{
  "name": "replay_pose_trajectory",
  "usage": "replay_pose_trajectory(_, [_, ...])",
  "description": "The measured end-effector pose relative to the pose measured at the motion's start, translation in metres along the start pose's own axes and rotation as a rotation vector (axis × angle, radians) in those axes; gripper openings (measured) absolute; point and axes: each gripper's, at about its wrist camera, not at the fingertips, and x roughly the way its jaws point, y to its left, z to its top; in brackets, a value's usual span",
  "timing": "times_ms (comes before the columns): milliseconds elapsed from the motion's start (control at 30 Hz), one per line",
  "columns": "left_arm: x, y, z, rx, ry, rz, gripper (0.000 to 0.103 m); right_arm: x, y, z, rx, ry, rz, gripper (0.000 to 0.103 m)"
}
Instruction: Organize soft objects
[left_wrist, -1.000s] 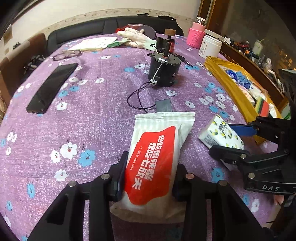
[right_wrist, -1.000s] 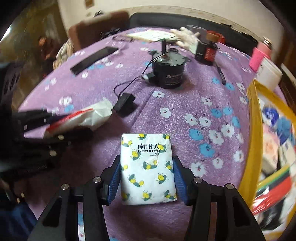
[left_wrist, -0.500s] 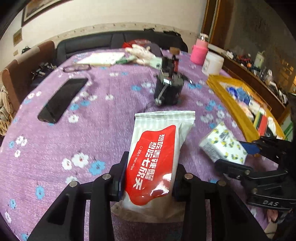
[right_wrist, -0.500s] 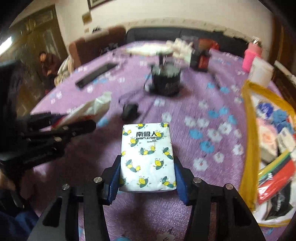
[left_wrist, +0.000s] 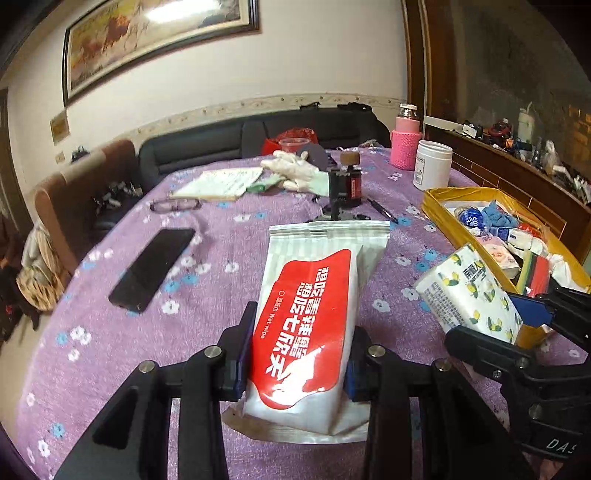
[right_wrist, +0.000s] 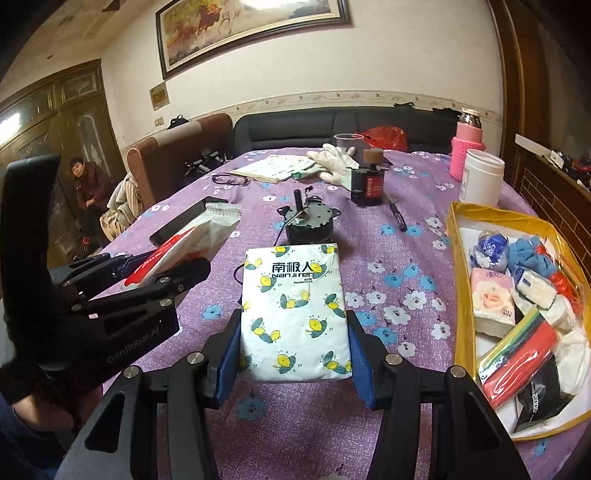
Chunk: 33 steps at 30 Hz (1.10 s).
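— How far along was I at that point?

— Partway, I'd judge. My left hand-held gripper (left_wrist: 299, 363) was clamped on the wipes pack (left_wrist: 314, 314), and my right hand-held gripper (right_wrist: 293, 354) was clamped on the tissue pack (right_wrist: 295, 314). Both packs were in the air above the bench (right_wrist: 388, 424), neither one put away yet.

— And the tray?

— The yellow tray (right_wrist: 452, 236) sat at the right edge of the bench and already held plenty: a blue-and-white bundle (right_wrist: 489, 245), a blue cloth (right_wrist: 532, 254), a pink tissue pack (right_wrist: 493, 299), a small white pack (right_wrist: 535, 288), white soft pieces toward the near end, a red and striped packet (right_wrist: 517, 354) and a black pouch (right_wrist: 539, 391).

— Was there room left?

— A bare strip along the tray's left side, it looked like. Enough for two packs, I'd guess, though tight.

— Anything soft left out?

— A white glove (right_wrist: 336, 160) lay at the far side beside some papers (right_wrist: 273, 168). The motor (right_wrist: 308, 221), phone (left_wrist: 153, 269), glasses (right_wrist: 229, 180) and jar (right_wrist: 482, 177) were hard things; I took them as no part of the job.
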Motion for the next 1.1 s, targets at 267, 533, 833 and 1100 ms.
replay_pose_trajectory(267, [-0.008, -0.018, 0.004, 0.057, -0.058, 0.028, 0.036, -0.013, -0.016, 0.002, 0.046, -0.04, -0.014, 0.056])
replay_pose_trajectory(533, [-0.009, -0.027, 0.004, 0.08, -0.06, 0.025, 0.036, -0.023, -0.026, 0.004, 0.065, -0.062, -0.025, 0.056])
replay_pose_trajectory(833, [-0.009, -0.037, 0.005, 0.105, -0.061, 0.025, 0.036, -0.025, -0.037, 0.004, 0.092, -0.071, -0.024, 0.056])
replay_pose_trajectory(1100, [-0.006, -0.044, 0.004, 0.124, -0.051, 0.025, 0.036, -0.026, -0.046, 0.001, 0.114, -0.07, -0.024, 0.056])
